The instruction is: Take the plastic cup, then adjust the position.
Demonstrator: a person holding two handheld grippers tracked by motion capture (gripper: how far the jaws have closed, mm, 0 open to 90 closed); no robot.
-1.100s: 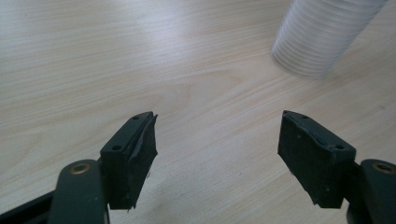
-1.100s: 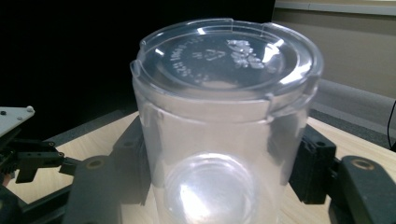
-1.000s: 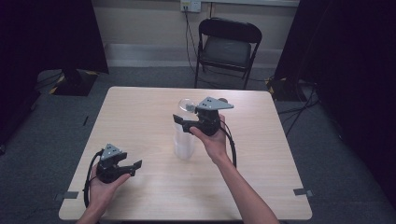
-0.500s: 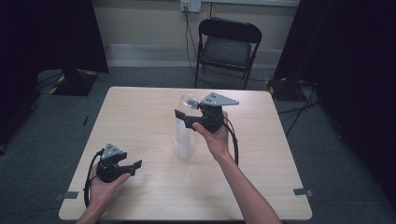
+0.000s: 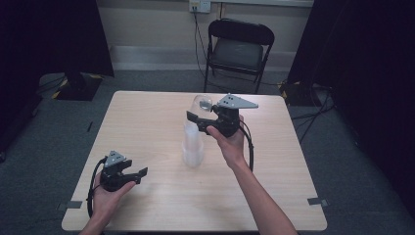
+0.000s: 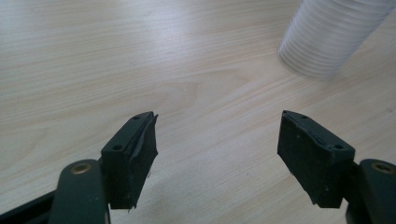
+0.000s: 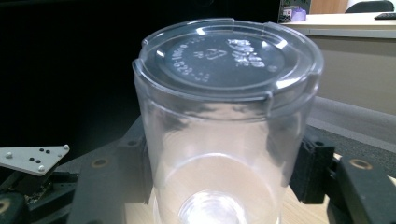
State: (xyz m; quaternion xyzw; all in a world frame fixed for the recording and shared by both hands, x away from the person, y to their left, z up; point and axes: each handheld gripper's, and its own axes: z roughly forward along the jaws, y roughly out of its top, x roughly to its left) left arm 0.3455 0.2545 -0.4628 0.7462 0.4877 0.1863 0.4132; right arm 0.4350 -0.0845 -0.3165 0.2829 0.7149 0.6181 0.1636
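Where right tool [image 7: 224, 172] grips — embossed cup [image 7: 224, 121].

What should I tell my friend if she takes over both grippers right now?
Right gripper: its fingers are clamped on the top clear cup, upside down, at the top of the cup stack.
Left gripper: open and holding nothing, low over the table at the near left, apart from the stack.
Stack: stands upside down mid-table.
Done: the top cup is gripped; whether it has come free of the stack cannot be told.
Left: probably pull that cup off and set it down; the left gripper could steady the stack.
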